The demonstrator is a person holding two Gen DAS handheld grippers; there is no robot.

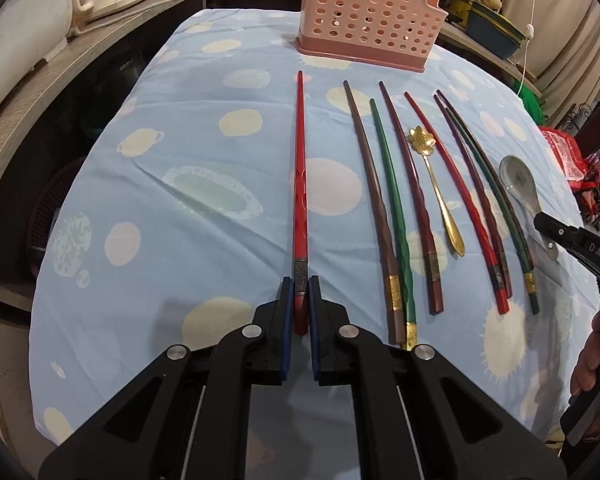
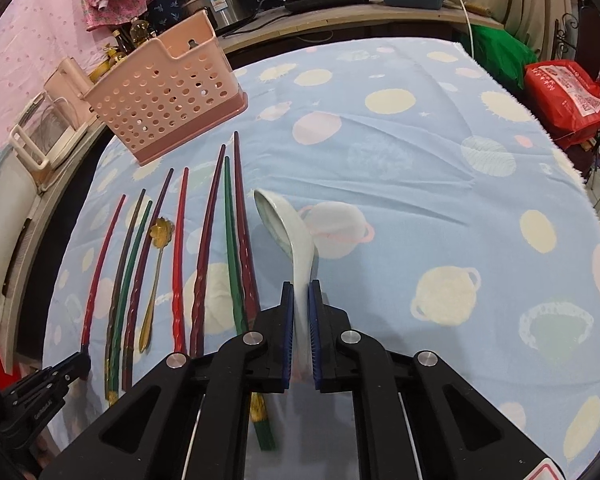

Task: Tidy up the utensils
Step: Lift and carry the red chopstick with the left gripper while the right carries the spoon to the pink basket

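Counting chopsticks: eight in all, lying side by side on the blue patterned cloth [image 1: 204,128], tips toward the far end.
Red chopstick [image 1: 300,184]: one, apart to the left of the rest, its thick end between the pads of the left hand-held gripper [image 1: 300,300].
Other chopsticks: seven in a loose fan — a brown chopstick [image 1: 370,184] and a green chopstick [image 1: 388,184] close together, a dark maroon chopstick [image 1: 408,184], a second red one [image 1: 456,188], then a purple-brown one and a dark green one [image 1: 496,196] nearly touching; the right wrist view shows one more maroon stick [image 2: 242,224] beside the dark green.
Spoons: two. One gold spoon [image 1: 436,184] with a flower-shaped bowl lies between the maroon and second red chopsticks; one white ceramic spoon [image 2: 288,232] lies at the right end of the row, bowl pointing away.
Left hand-held gripper: pressed together on the lone red chopstick.
Right hand-held gripper [image 2: 300,300]: pinching the handle of the white ceramic spoon, which is tilted on its side.
Basket: one pink perforated basket [image 1: 364,12], upright at the far end of the bench, well apart from the utensils; nothing shows through its holes.
Person: fingers of one hand [image 1: 592,352] wrap the right tool's grip.
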